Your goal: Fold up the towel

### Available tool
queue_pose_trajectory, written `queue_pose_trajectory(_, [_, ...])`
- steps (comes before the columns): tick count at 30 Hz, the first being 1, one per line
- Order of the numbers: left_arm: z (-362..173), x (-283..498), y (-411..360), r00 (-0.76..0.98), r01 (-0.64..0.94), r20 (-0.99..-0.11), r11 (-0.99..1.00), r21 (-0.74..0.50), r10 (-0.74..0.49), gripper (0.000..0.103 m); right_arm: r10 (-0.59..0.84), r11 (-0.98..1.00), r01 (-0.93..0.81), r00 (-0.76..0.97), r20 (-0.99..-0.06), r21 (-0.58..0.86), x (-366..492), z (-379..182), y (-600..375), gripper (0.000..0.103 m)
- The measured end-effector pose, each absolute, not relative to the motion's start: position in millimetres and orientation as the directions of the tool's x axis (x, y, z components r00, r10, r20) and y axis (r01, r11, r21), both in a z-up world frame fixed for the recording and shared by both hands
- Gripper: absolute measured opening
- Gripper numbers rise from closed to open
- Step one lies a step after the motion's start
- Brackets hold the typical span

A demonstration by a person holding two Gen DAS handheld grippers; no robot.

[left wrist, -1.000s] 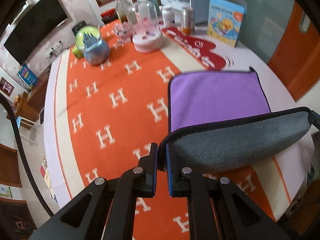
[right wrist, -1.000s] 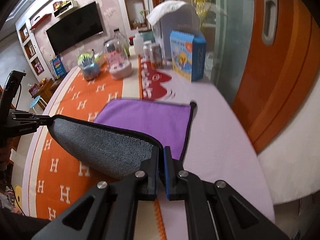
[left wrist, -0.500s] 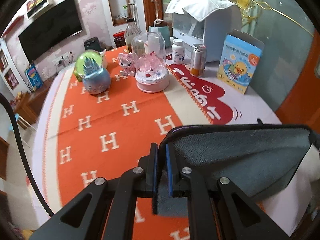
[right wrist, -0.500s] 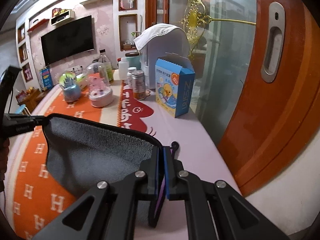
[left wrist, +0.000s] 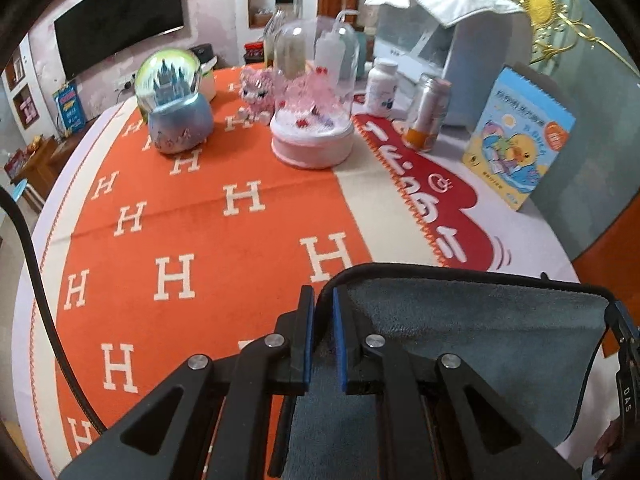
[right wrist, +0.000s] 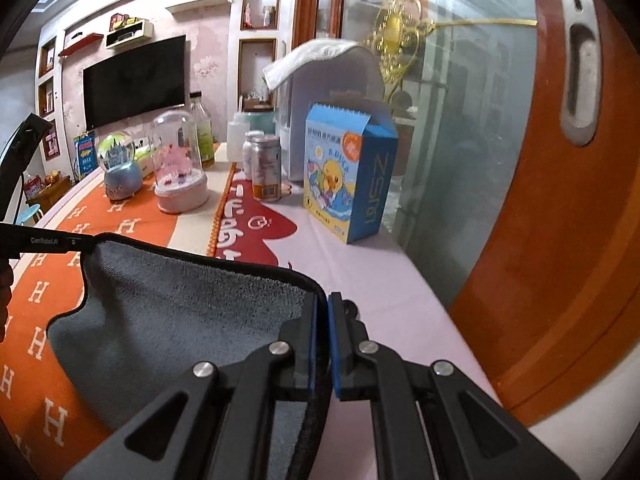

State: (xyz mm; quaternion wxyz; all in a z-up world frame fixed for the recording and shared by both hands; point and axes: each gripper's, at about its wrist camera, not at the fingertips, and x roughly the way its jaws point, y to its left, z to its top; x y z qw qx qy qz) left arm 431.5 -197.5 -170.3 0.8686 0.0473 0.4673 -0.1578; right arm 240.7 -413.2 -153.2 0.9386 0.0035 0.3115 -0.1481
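orange tablecloth (left wrist: 192, 240) | both jaws clamped on towel (left wrist: 480, 328) corners

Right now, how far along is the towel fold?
Done: both near corners are picked up, and the towel shows only its grey side. In hand: the left gripper and right gripper each pinch a corner, the black-trimmed edge stretched between them above the orange H-pattern cloth. Left: lay that edge down on the far edge, release, and probably fold again.

Grey black-edged towel (left wrist: 472, 328), orange H-patterned tablecloth (left wrist: 200, 240)
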Motion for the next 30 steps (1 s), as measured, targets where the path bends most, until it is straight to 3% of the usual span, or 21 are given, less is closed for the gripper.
queue_pose_trajectory(3, [-177.0,435.0,-198.5,0.504,0.305,-0.837,0.950,-0.060,-0.215,0.016,-0.277,0.953,0.294,0.740,-0.613,-0.076,246.3,-161.7,-418.9,0.012])
queue_pose_trajectory(5, [-179.5,436.7,-198.9,0.501,0.301,-0.840,0.952,-0.055,-0.207,0.028,-0.260,0.954,0.297,0.728,-0.635,-0.050,249.6,-167.6,-424.7,0.024])
queue_pose_trajectory(6, [-180.1,437.1,-198.3,0.504,0.296,-0.841,0.954,-0.046,-0.197,0.028,-0.256,0.953,0.300,0.724,-0.641,-0.042,250.4,-168.9,-427.0,0.027])
queue_pose_trajectory(13, [-176.7,431.9,-186.0,0.499,0.262,-0.849,0.964,-0.045,-0.175,0.052,-0.247,0.954,0.299,0.718,-0.651,-0.032,247.3,-168.5,-428.7,0.038])
queue_pose_trajectory(19, [-168.8,413.6,-168.5,0.489,0.243,-0.857,0.969,-0.048,-0.165,0.061,-0.232,0.957,0.288,0.719,-0.655,-0.023,241.0,-159.7,-420.0,0.048])
queue_pose_trajectory(23, [-159.2,395.0,-156.9,0.488,0.237,-0.859,0.971,-0.041,-0.155,0.065,-0.227,0.960,0.280,0.719,-0.657,-0.025,235.4,-152.2,-409.2,0.063])
queue_pose_trajectory(26, [-150.2,376.6,-145.6,0.497,0.235,-0.854,0.971,-0.036,-0.152,0.072,-0.207,0.964,0.266,0.728,-0.653,-0.009,228.5,-143.6,-399.0,0.063])
queue_pose_trajectory(30, [-141.3,350.5,-123.7,0.496,0.219,-0.855,0.975,-0.043,-0.149,0.072,-0.198,0.968,0.252,0.740,-0.642,-0.008,215.7,-129.7,-380.9,0.069])
